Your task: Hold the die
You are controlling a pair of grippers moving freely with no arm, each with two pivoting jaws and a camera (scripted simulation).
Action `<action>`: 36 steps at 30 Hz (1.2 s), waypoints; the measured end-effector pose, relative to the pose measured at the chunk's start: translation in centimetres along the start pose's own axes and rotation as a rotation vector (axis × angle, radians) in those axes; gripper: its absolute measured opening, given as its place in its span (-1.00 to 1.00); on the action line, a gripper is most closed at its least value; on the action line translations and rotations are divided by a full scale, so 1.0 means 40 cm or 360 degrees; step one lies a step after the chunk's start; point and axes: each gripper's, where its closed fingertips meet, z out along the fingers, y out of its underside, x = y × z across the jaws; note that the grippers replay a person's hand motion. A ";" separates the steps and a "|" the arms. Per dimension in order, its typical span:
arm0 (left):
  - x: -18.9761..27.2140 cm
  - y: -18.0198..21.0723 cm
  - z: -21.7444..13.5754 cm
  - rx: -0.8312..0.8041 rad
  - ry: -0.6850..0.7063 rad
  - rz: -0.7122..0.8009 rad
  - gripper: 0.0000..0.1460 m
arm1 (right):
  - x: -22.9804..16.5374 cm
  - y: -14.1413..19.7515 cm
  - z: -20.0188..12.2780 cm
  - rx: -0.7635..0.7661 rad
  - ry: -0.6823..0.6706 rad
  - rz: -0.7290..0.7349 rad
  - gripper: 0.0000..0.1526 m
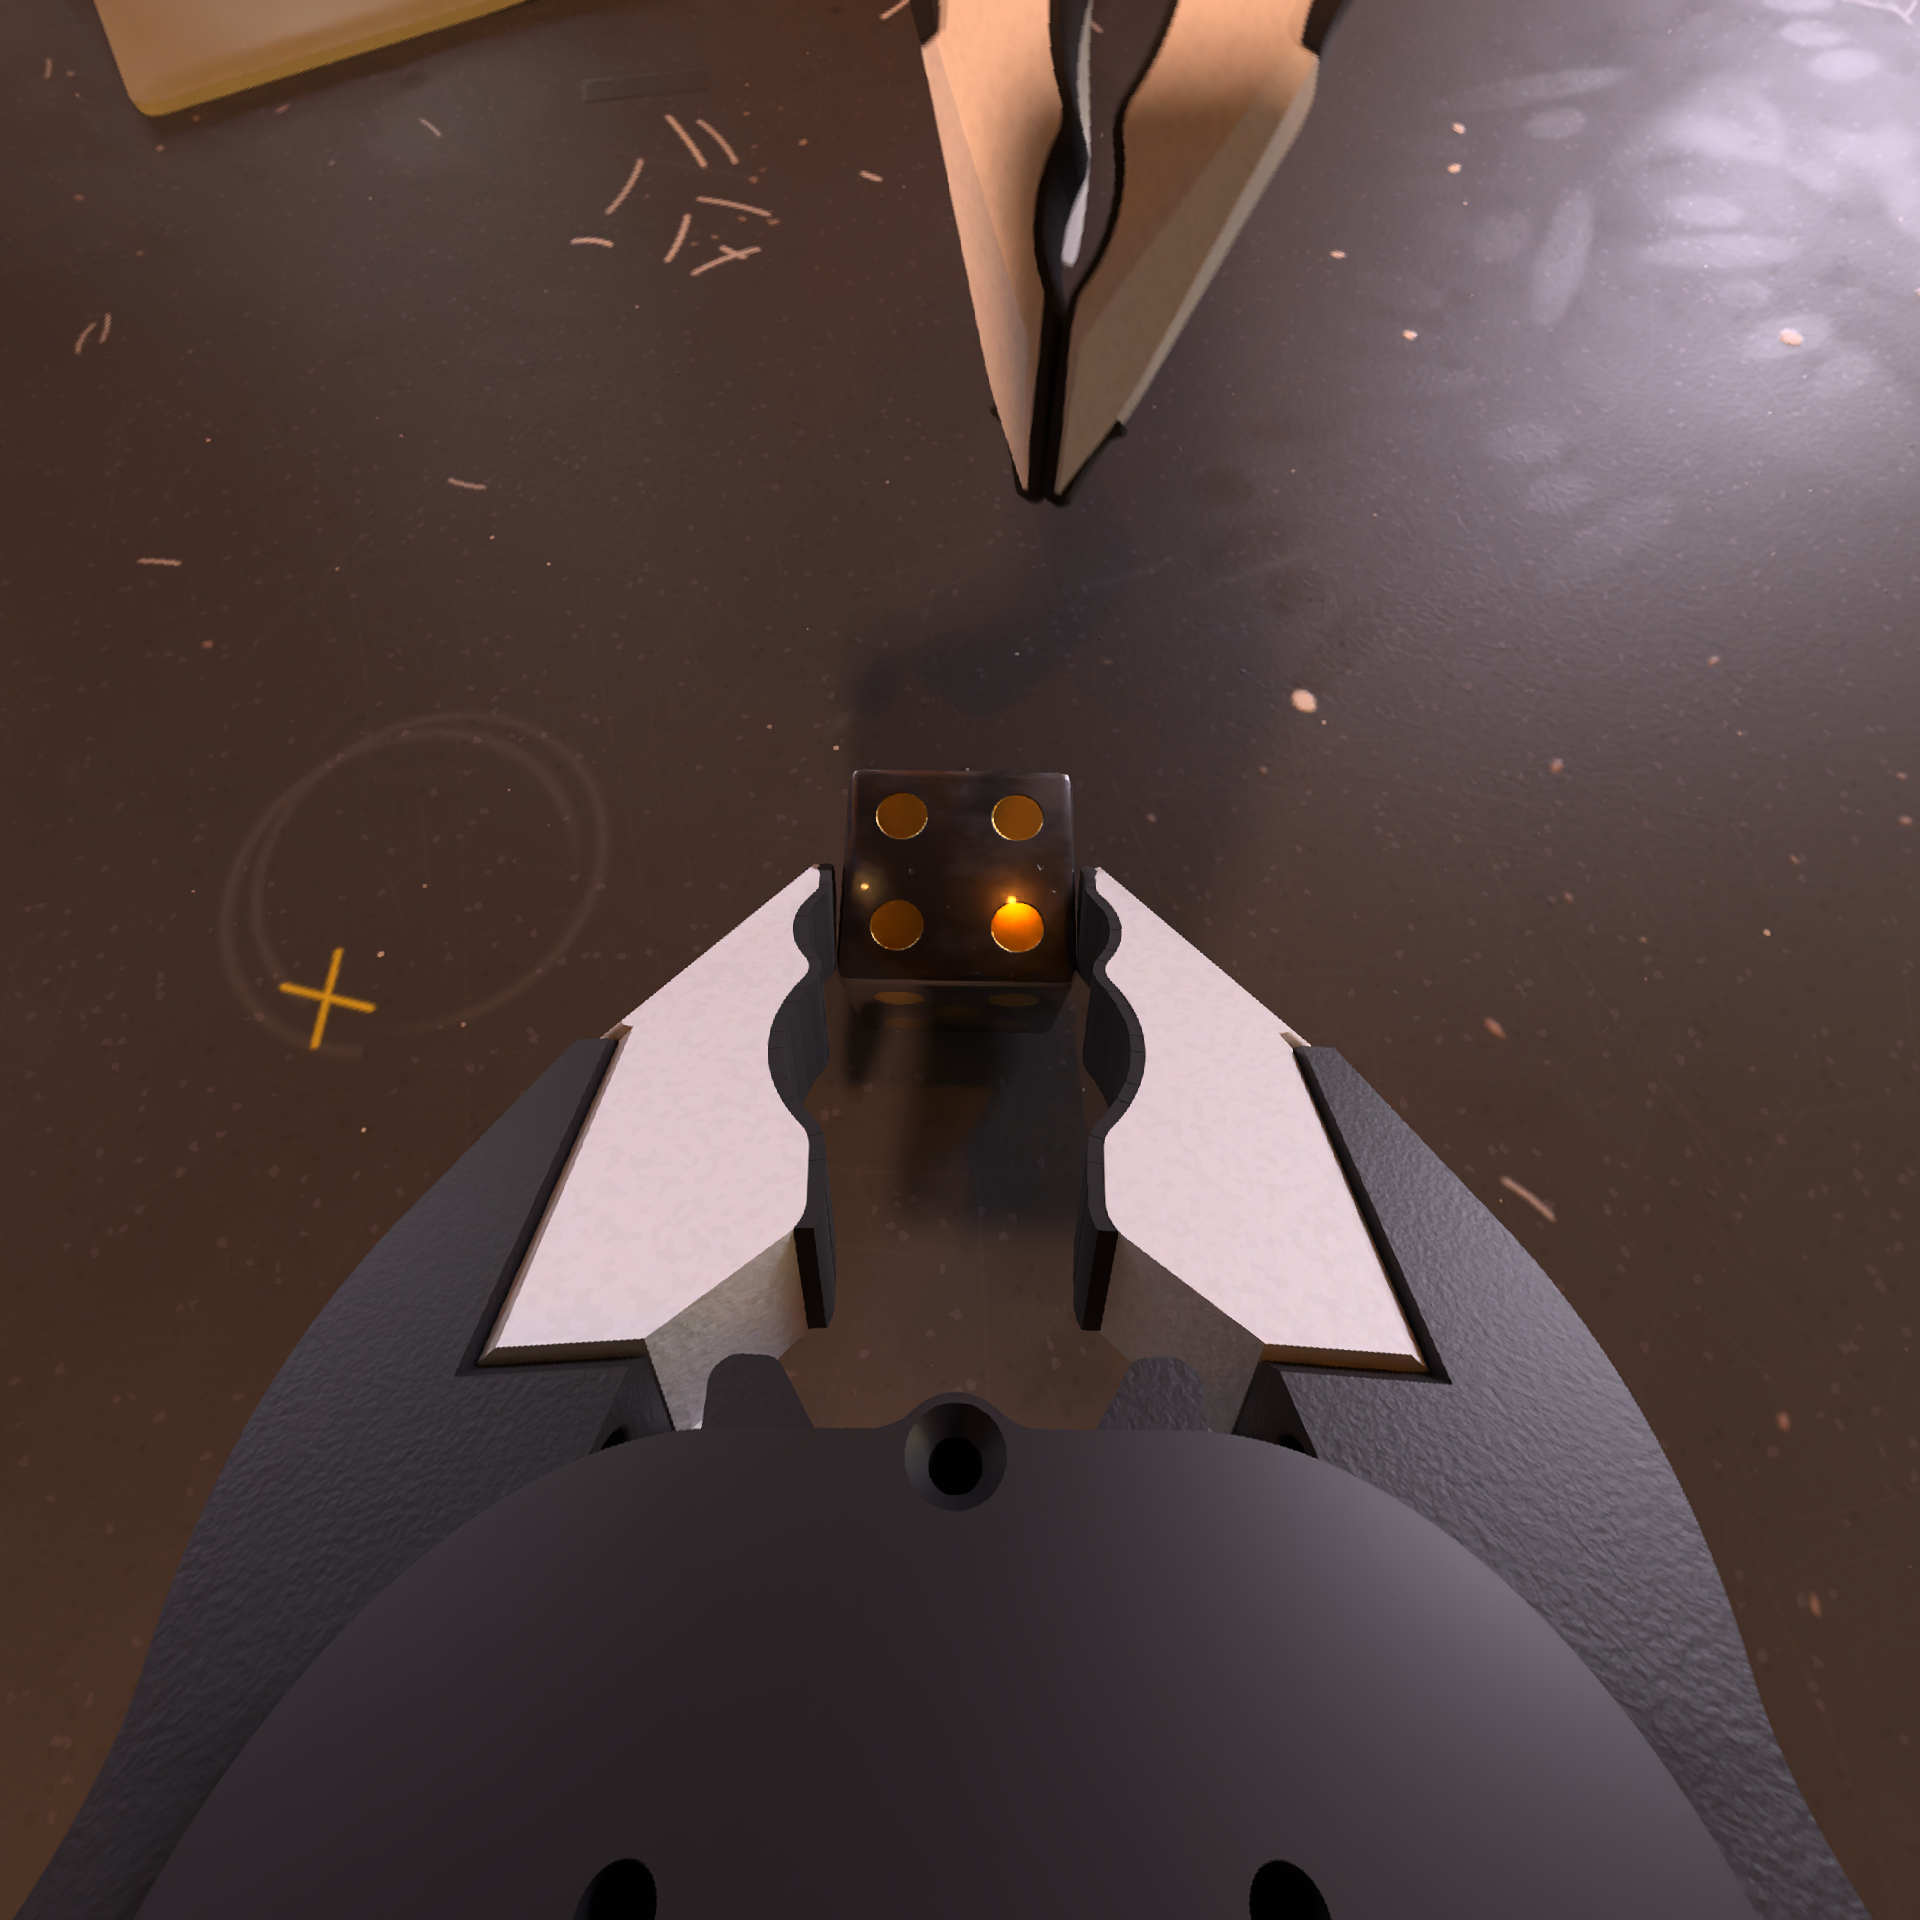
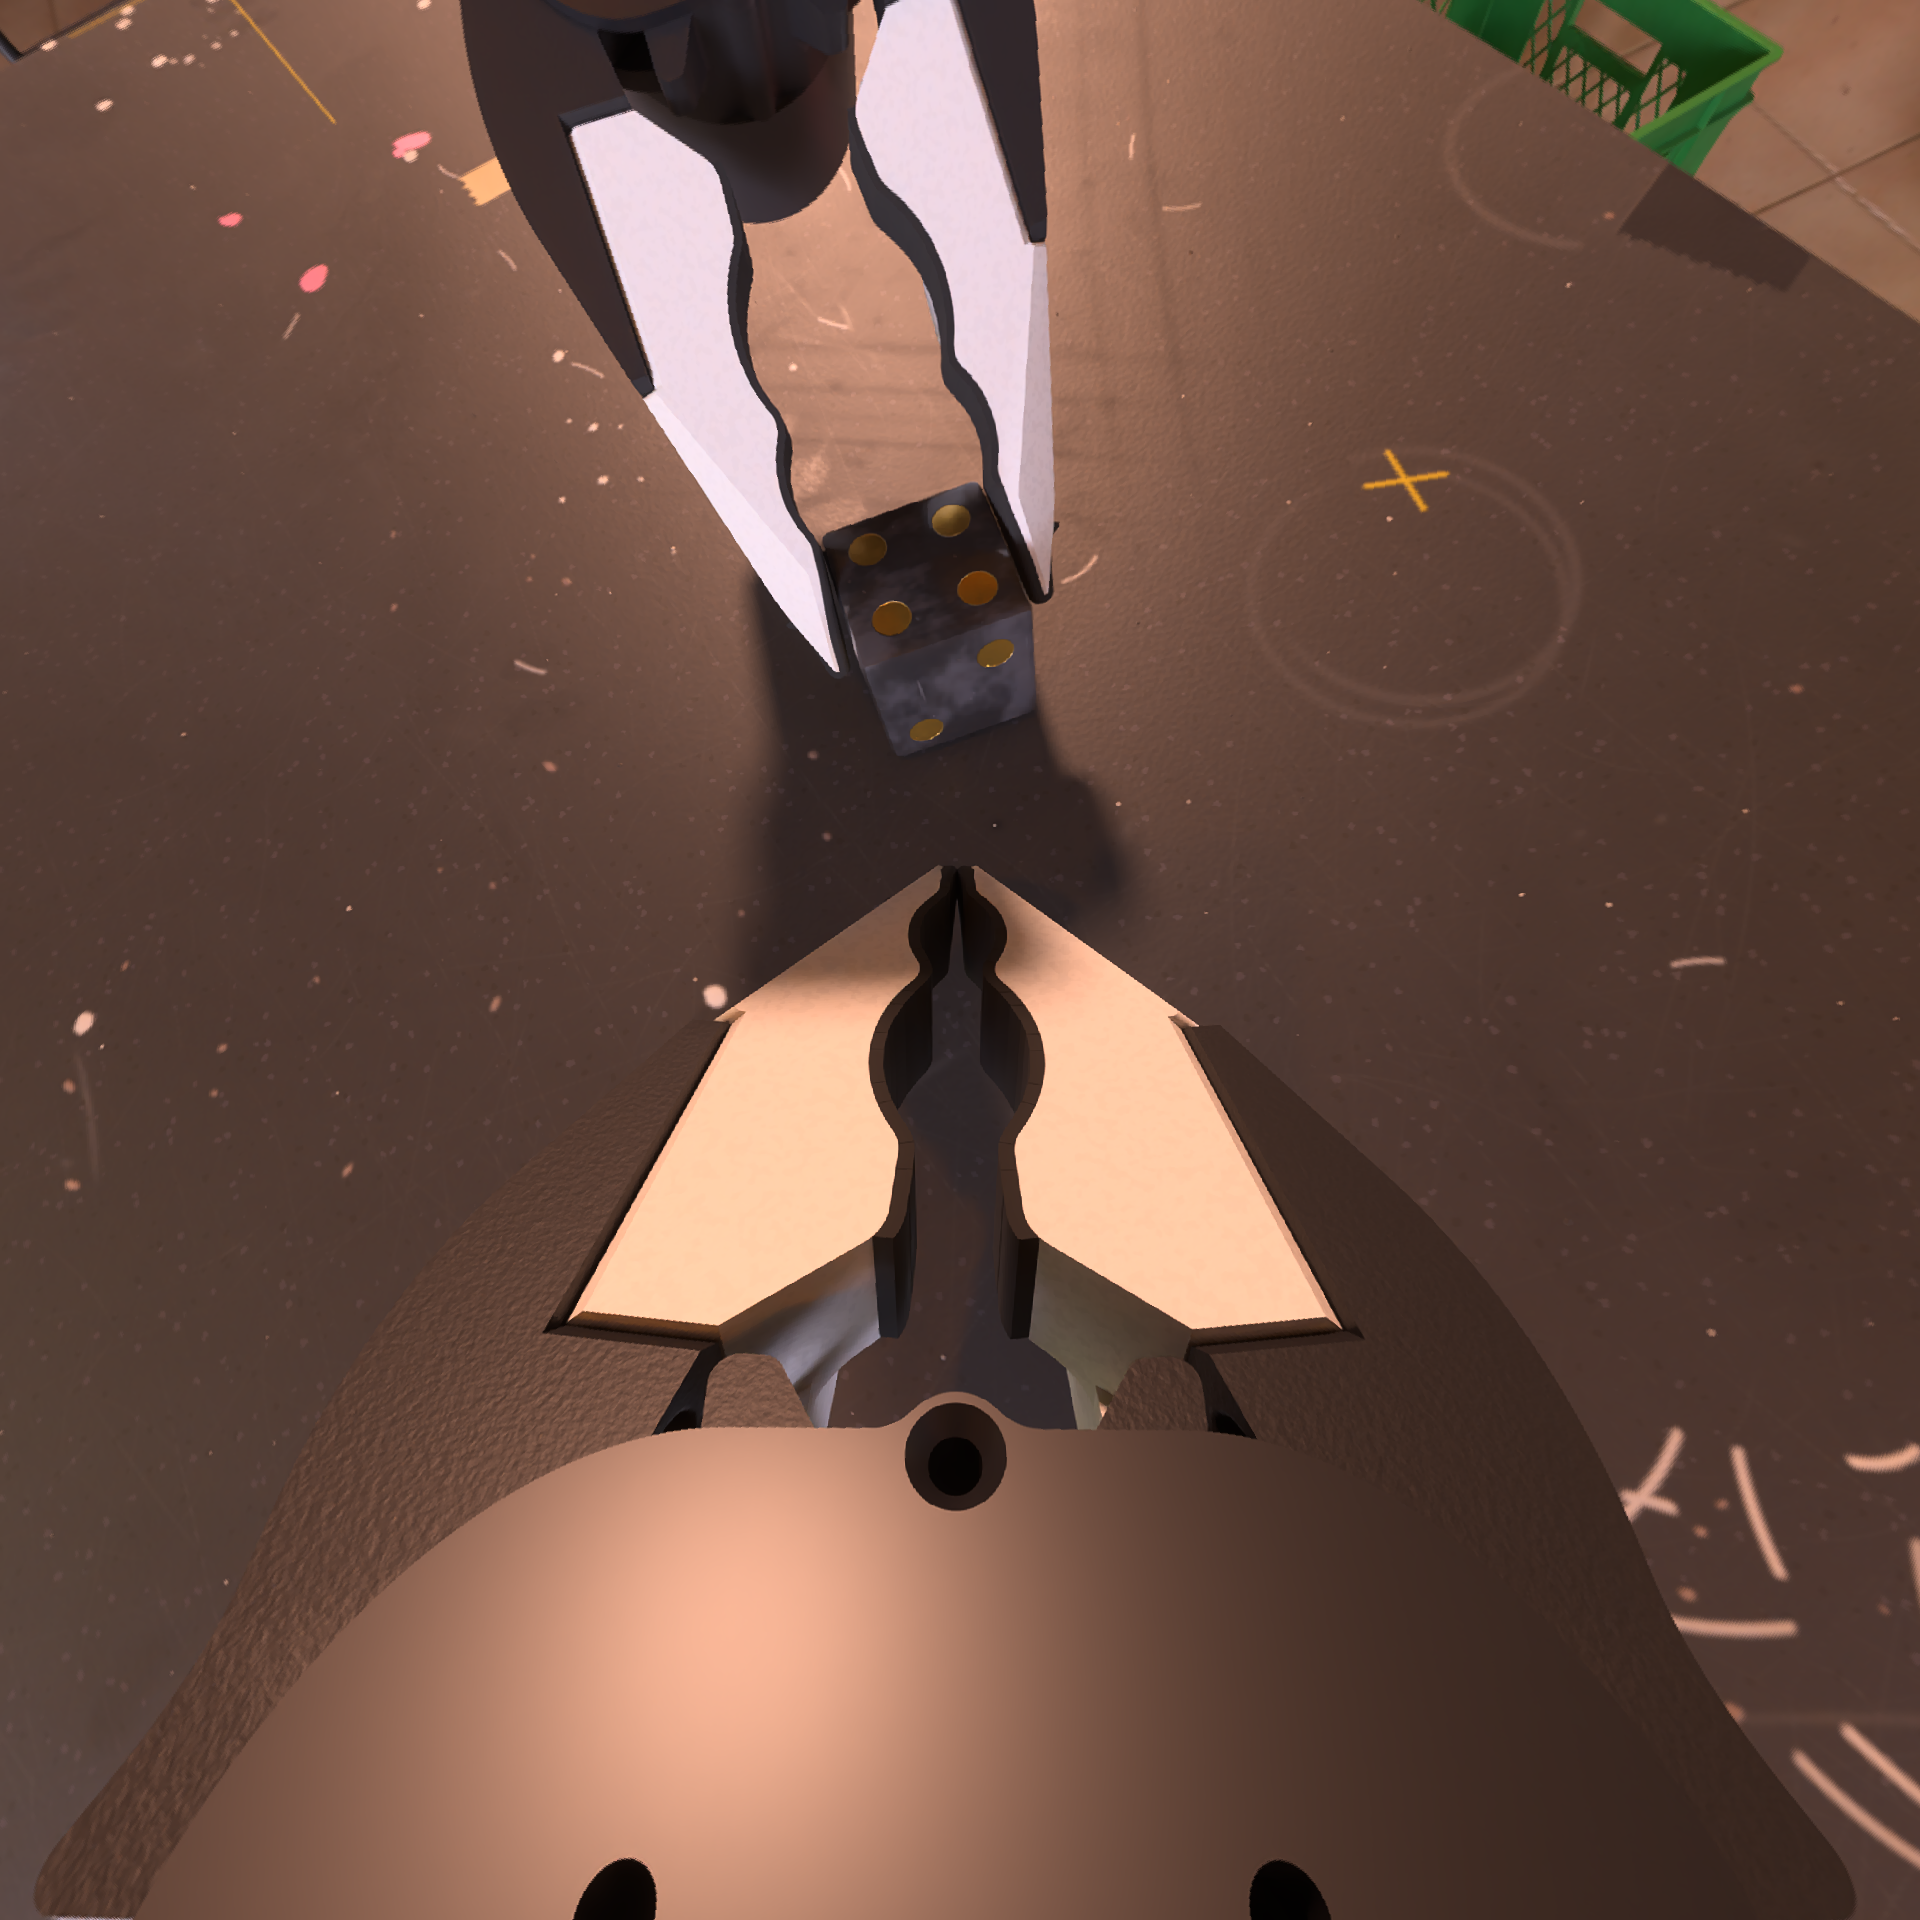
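A dark die (image 1: 956, 883) with gold pips stands on the brown table (image 1: 416, 468), four pips up. My left gripper (image 1: 956, 906) has a fingertip against each side of the die and is closed on it. In the right wrist view the die (image 2: 935, 623) sits low between the left gripper's (image 2: 937, 630) white fingers, at table level. My right gripper (image 2: 957, 875) is shut and empty, its tips a short way in front of the die and pointing at it. It also shows in the left wrist view (image 1: 1042, 488), beyond the die.
A green mesh crate (image 2: 1621, 73) stands off the table's far right corner. A yellow cross mark (image 1: 325, 1000) with faint rings lies left of the die. A pale board (image 1: 291, 42) lies at the far left. The table edge (image 2: 1787, 260) runs diagonally at upper right.
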 end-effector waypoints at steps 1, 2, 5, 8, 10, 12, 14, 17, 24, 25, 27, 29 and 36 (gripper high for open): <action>0.000 -0.001 0.001 0.0002 -0.0005 -0.0007 -0.36 | -0.003 0.001 0.005 -0.0007 0.0012 0.0005 -1.00; 0.004 -0.002 0.002 0.0005 0.0005 -0.0002 -0.36 | -0.003 0.002 0.009 -0.0008 0.0045 -0.0009 -1.00; 0.010 -0.003 0.004 0.0005 0.0015 0.0023 -0.36 | -0.002 0.002 0.003 -0.0002 0.0093 -0.0027 -1.00; 0.010 -0.002 0.003 0.0007 0.0021 0.0023 -0.36 | 0.003 -0.010 -0.028 0.0079 0.0065 0.0018 -0.98; 0.014 0.000 0.001 0.0005 0.0033 0.0036 -0.36 | 0.017 -0.015 -0.040 0.0128 0.0071 0.0053 -0.85; 0.015 0.000 0.001 0.0005 0.0042 0.0043 -0.36 | 0.022 -0.015 -0.032 0.0144 0.0033 0.0057 -0.78; 0.015 0.000 0.001 0.0008 0.0041 0.0042 -0.36 | 0.014 -0.017 -0.016 0.0147 -0.0039 0.0060 -0.79; 0.012 0.000 0.001 0.0005 0.0029 0.0037 -0.36 | 0.011 -0.014 -0.003 0.0124 -0.0027 0.0038 -0.94; 0.015 -0.005 0.008 0.0010 0.0025 0.0029 -0.36 | 0.009 -0.013 0.001 0.0125 0.0074 0.0079 -0.97; 0.015 -0.005 0.008 0.0012 0.0030 0.0026 -0.36 | 0.009 -0.013 0.003 0.0124 0.0078 0.0105 -0.96; 0.016 -0.006 0.009 0.0025 0.0041 0.0019 -0.36 | 0.008 -0.014 0.002 0.0128 0.0082 0.0130 -0.96; 0.017 -0.006 0.009 0.0032 0.0047 0.0021 -0.36 | 0.006 -0.012 0.000 0.0133 0.0071 0.0148 -0.96; 0.018 -0.005 0.010 0.0026 0.0035 0.0045 -0.36 | 0.006 -0.008 -0.008 0.0174 0.0040 0.0195 -0.97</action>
